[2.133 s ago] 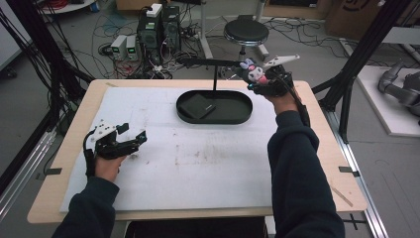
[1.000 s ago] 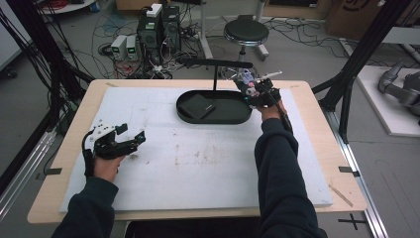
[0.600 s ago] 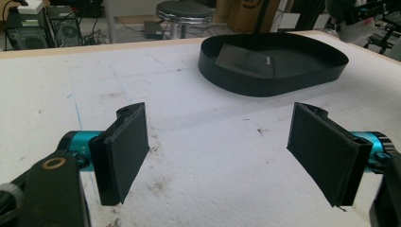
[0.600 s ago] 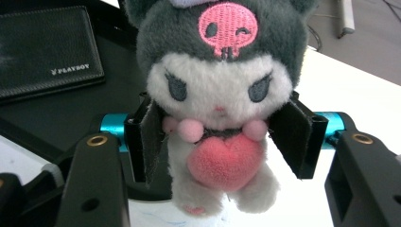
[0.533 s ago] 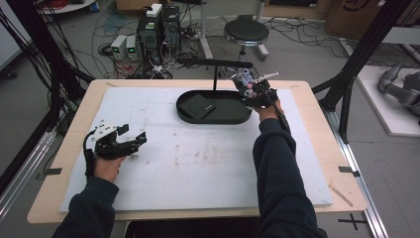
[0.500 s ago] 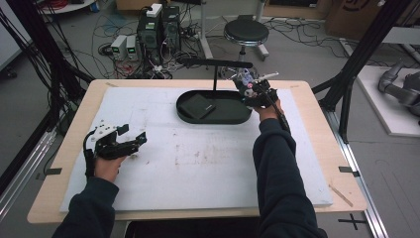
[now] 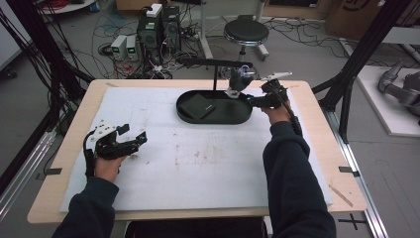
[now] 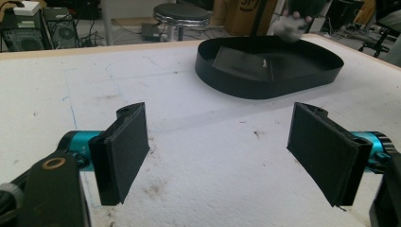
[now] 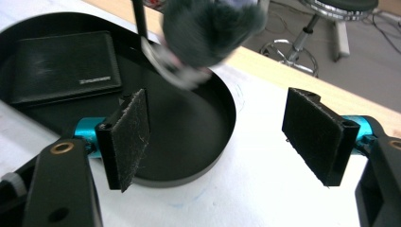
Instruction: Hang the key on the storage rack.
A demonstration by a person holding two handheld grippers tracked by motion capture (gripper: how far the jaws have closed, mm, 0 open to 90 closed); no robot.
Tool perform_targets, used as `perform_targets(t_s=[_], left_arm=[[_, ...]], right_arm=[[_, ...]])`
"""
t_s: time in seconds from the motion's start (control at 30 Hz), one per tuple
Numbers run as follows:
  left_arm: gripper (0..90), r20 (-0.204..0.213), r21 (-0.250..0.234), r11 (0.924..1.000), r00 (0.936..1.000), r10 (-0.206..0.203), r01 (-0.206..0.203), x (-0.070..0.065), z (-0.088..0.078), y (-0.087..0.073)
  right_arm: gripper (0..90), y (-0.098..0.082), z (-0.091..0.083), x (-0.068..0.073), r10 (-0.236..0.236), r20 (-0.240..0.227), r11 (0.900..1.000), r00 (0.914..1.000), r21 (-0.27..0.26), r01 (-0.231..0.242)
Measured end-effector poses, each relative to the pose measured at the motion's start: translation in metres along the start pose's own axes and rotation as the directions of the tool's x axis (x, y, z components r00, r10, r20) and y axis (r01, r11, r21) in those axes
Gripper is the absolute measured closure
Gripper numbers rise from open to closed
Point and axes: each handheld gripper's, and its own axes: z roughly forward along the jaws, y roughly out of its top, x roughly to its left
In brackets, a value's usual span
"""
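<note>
In the upper right of the high view, the right gripper (image 7: 253, 101) reaches over the tray (image 7: 188, 116) rim, jaws just opened, released, beside the hanging plush (image 7: 241, 78); white table surface lies free below.

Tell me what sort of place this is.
Probably a robotics lab or data-recording workshop: computer towers and tangled cables on the floor, black frame struts around the white-topped table, a stool behind.

A wooden table (image 7: 317, 148) with a white sheet (image 7: 198, 163) on top stands in the middle. At 12 o'clock a round black stool (image 7: 246, 32) stands on the grey floor (image 7: 307, 54). At 11 o'clock, computer boxes (image 7: 159, 26) sit among tangled cables (image 7: 106, 47). Black frame bars (image 7: 364, 54) lean at 2 o'clock.
</note>
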Motion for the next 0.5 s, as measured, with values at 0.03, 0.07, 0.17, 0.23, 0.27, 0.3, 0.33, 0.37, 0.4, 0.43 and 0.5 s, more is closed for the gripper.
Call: perform_targets(t_s=[0.03, 0.07, 0.17, 0.23, 0.27, 0.3, 0.33, 0.37, 0.4, 0.43, 0.5], left_arm=[[20.9, 0.000, -0.006, 1.0000, 1.0000, -0.006, 0.006, 0.000, 0.000, 0.000], [20.9, 0.000, -0.013, 0.9999, 1.0000, -0.008, 0.008, 0.001, 0.000, 0.000], [20.9, 0.000, -0.028, 0.9995, 0.9999, -0.015, 0.015, 0.002, -0.001, 0.001], [20.9, 0.002, -0.033, 0.9993, 0.9998, -0.019, 0.019, 0.002, -0.002, 0.001], [20.9, 0.002, -0.037, 0.9991, 0.9998, -0.021, 0.021, 0.002, -0.002, 0.002], [20.9, 0.003, -0.039, 0.9990, 0.9998, -0.021, 0.021, 0.002, -0.002, 0.002], [20.9, 0.003, -0.039, 0.9990, 0.9998, -0.022, 0.022, 0.002, -0.002, 0.002], [20.9, 0.005, -0.039, 0.9990, 0.9998, -0.021, 0.021, 0.001, -0.003, 0.002], [20.9, 0.004, -0.038, 0.9991, 0.9998, -0.019, 0.019, 0.001, -0.003, 0.002], [20.9, 0.003, -0.041, 0.9989, 0.9998, -0.021, 0.021, 0.001, -0.002, 0.002], [20.9, 0.005, -0.042, 0.9989, 0.9998, -0.020, 0.020, 0.001, -0.002, 0.002]], right_arm=[[24.7, 0.000, -0.006, 0.000, -0.008, -0.007, 1.000, 0.9999, -0.001, 0.008], [24.7, -0.001, -0.013, 0.000, -0.014, -0.022, 1.000, 0.9997, -0.003, 0.014], [24.5, -0.002, -0.032, 0.001, -0.022, -0.042, 1.000, 0.9989, -0.013, 0.021], [24.6, -0.006, -0.045, 0.001, -0.026, -0.049, 0.998, 0.9985, -0.060, 0.023], [24.9, -0.011, -0.053, 0.002, -0.025, -0.051, 0.995, 0.9984, -0.098, 0.020], [24.8, -0.015, -0.059, 0.002, -0.019, -0.055, 0.994, 0.9983, -0.109, 0.012], [24.9, -0.019, -0.064, 0.001, -0.012, -0.062, 0.995, 0.9980, -0.102, 0.005], [24.9, -0.025, -0.070, 0.001, -0.009, -0.067, 0.992, 0.9977, -0.127, 0.000], [24.8, -0.033, -0.077, 0.002, -0.003, -0.080, 0.988, 0.9968, -0.154, -0.009], [24.8, -0.037, -0.080, 0.002, -0.003, -0.084, 0.988, 0.9965, -0.154, -0.010], [24.8, -0.054, -0.089, 0.003, 0.000, -0.093, 0.985, 0.9956, -0.172, -0.016]])
